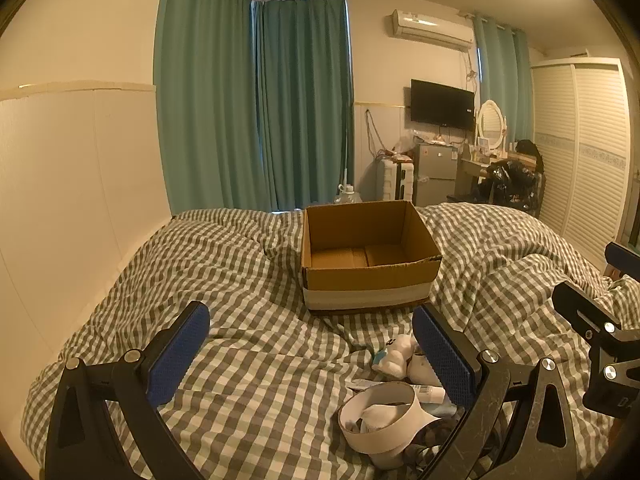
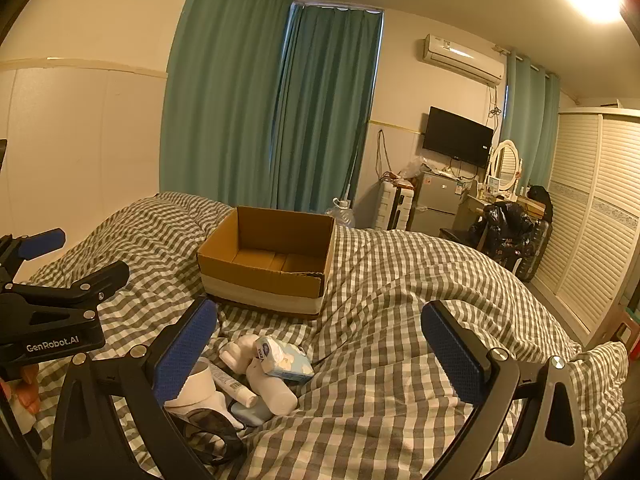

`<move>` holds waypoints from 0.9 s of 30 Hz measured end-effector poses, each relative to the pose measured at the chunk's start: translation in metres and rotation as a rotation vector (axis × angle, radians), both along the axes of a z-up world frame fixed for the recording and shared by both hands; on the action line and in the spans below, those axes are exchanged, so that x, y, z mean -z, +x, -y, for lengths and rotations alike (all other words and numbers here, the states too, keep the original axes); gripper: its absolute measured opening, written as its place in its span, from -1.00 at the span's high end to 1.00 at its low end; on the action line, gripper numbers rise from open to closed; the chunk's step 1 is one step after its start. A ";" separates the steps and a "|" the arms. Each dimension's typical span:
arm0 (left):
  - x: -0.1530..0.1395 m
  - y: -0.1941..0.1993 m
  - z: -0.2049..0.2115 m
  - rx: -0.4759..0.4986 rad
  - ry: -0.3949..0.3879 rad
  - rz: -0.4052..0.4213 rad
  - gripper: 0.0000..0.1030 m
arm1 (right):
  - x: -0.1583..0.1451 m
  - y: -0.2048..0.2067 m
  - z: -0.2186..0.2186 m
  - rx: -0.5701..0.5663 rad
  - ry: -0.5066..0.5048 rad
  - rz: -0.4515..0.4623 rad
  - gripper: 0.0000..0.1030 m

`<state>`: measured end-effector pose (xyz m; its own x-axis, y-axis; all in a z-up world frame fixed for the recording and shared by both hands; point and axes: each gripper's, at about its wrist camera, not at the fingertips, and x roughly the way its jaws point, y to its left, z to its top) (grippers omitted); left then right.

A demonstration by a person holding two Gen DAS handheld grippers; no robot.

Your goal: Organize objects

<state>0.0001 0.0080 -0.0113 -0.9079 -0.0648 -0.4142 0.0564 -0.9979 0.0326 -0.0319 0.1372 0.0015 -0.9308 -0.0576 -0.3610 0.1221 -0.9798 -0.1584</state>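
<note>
We're right at the start, as far as we can judge. The cardboard box (image 2: 266, 258) sits open on the checked duvet (image 2: 400, 280) and its floor looks bare, so nothing's been packed yet. The whole pile of stuff to sort lies on the duvet just in front of the box, apart from it: a tissue pack (image 2: 285, 360), a white tube (image 2: 234, 384), a white bottle (image 2: 272, 390), a roll of white tape (image 1: 380, 412), a small white plush toy (image 1: 394, 354), plus a dark strappy thing (image 2: 212, 432) we can't ID.

Our left gripper (image 1: 310, 354) has its jaws spread wide w/ nothing between the pads; the pile sits near its right finger, partly hidden behind it. Our right gripper (image 2: 320, 352) is spread just as wide & also holds nothing; the pile lies beside its left finger.

So approx. zero done: every item is left to pick up & drop in the box, one by one probably, starting w/ whatever's on top, e.g. the tissue pack
</note>
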 end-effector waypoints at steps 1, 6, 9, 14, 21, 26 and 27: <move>0.000 0.000 0.000 0.000 0.000 0.003 -1.00 | 0.000 0.000 0.000 0.000 0.001 0.000 -0.99; 0.003 -0.002 0.001 0.009 0.015 0.021 -1.00 | 0.001 0.000 0.000 0.001 0.004 -0.001 -0.99; 0.003 -0.002 0.000 0.013 0.017 0.023 -1.00 | 0.001 0.000 0.000 0.002 0.004 0.000 -0.99; 0.002 -0.002 0.000 0.018 0.016 0.027 -1.00 | 0.000 0.001 0.000 0.004 0.005 0.002 -0.99; -0.001 0.000 -0.004 0.033 0.018 0.044 -1.00 | -0.003 0.005 0.002 -0.003 0.018 -0.003 -0.99; 0.002 -0.001 -0.007 0.036 0.001 0.065 -1.00 | -0.003 0.007 0.005 -0.014 0.025 0.006 -0.99; 0.003 -0.002 -0.006 0.036 0.004 0.078 -1.00 | -0.003 0.007 0.006 -0.017 0.029 0.010 -0.99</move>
